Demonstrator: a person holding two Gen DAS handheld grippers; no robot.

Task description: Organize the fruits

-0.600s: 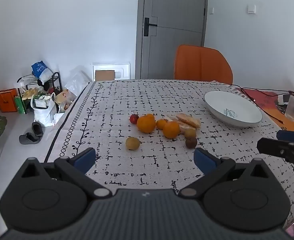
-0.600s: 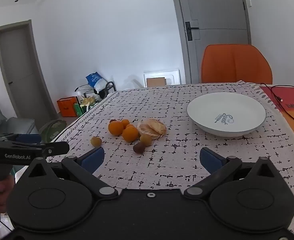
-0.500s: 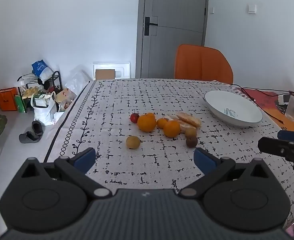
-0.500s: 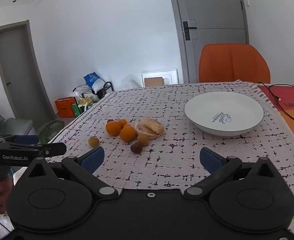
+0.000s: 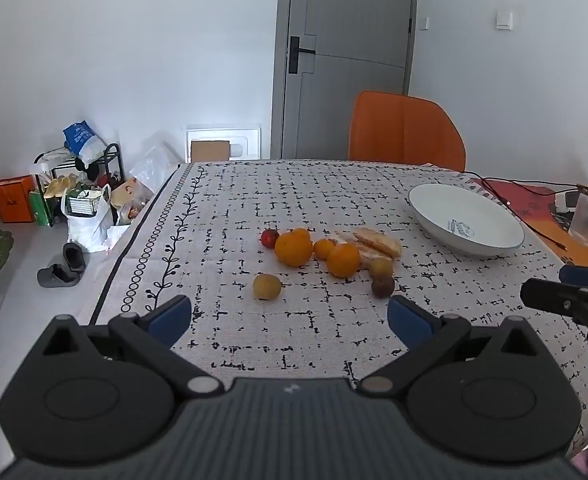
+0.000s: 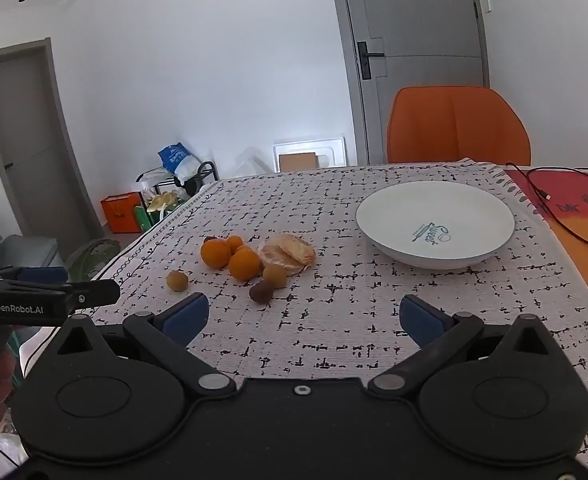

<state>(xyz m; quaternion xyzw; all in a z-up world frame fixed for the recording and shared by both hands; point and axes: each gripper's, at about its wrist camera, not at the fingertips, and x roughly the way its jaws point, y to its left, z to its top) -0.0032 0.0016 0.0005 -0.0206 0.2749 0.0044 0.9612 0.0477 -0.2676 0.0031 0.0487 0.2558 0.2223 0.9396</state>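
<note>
Mid-tabletop, the fruit cluster (image 5: 326, 254) lies dead ahead of my left gripper (image 5: 290, 314) (jaws spread, empty); my right gripper (image 6: 304, 314), likewise released, faces the bowl (image 6: 434, 204).

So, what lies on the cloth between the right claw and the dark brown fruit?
Nothing: in the right wrist view, only bare patterned tablecloth lies between the open right claw and the dark brown fruit.

My left camera looks forward over my left gripper (image 5: 290, 314) from the table's (image 5: 294, 184) near edge, toward the door (image 5: 346, 56). My right camera sits beside it, over my right gripper (image 6: 304, 314), facing likewise. Both share the fruit (image 5: 326, 252) (image 6: 250, 258), bowl (image 5: 426, 204) (image 6: 374, 204) and chair (image 5: 406, 132) (image 6: 458, 124), all near. Each catches the other gripper at its edge.
</note>
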